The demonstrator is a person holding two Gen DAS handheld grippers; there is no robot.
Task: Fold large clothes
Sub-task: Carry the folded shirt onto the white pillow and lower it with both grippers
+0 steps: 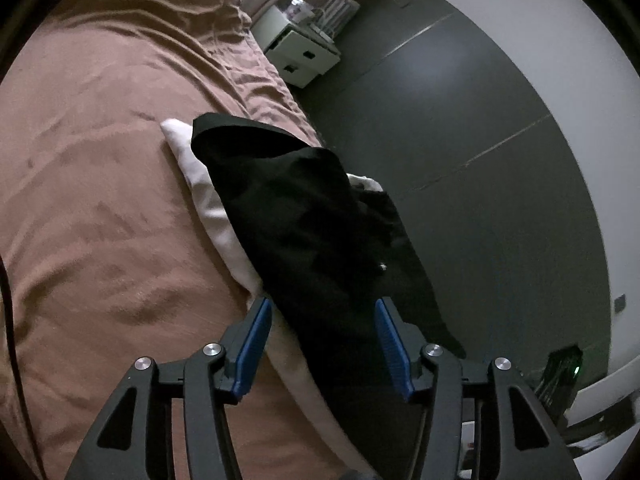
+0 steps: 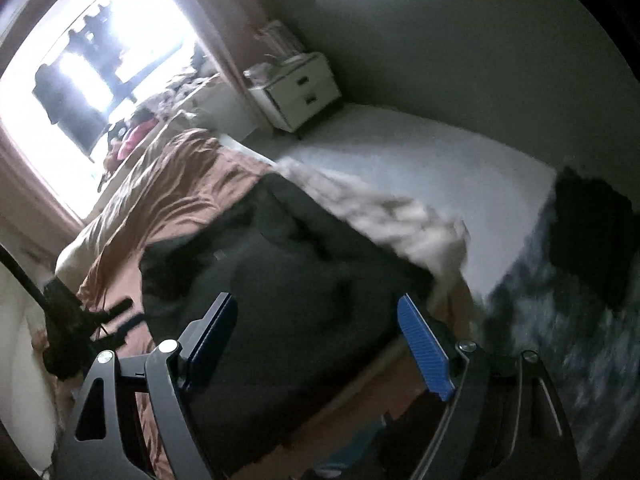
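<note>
At the bed's floor-side edge, a black garment (image 1: 304, 216) lies heaped over a white cloth (image 1: 208, 196), both on the pink-brown bedcover (image 1: 100, 168); part of the black fabric hangs past the edge toward the grey floor (image 1: 480, 128). Left gripper (image 1: 322, 322): jaws spread approx. halfway, blue pads either side of the garment's near end, no pinch seen, nothing held. Right gripper (image 2: 320, 316): jaws spread wide, empty, above the same dark garment (image 2: 288, 264); right view is motion-blurred, so detail is limited. White nightstand (image 1: 304, 54) stands well apart, not involved. Handling, in my judgement: fabric is soft, limp and light, no stiffness, will sag and bunch when lifted; dark-on-dark folds hide seams. A small shiny fastener (image 1: 383, 267) suggests trousers or sim., unconfirmed. Recommend taking hold at an edge or corner, one gripper per corner, pinching a single layer, not the middle of the heap. Risk: catching the white cloth underneath along w/ the black one.
</note>
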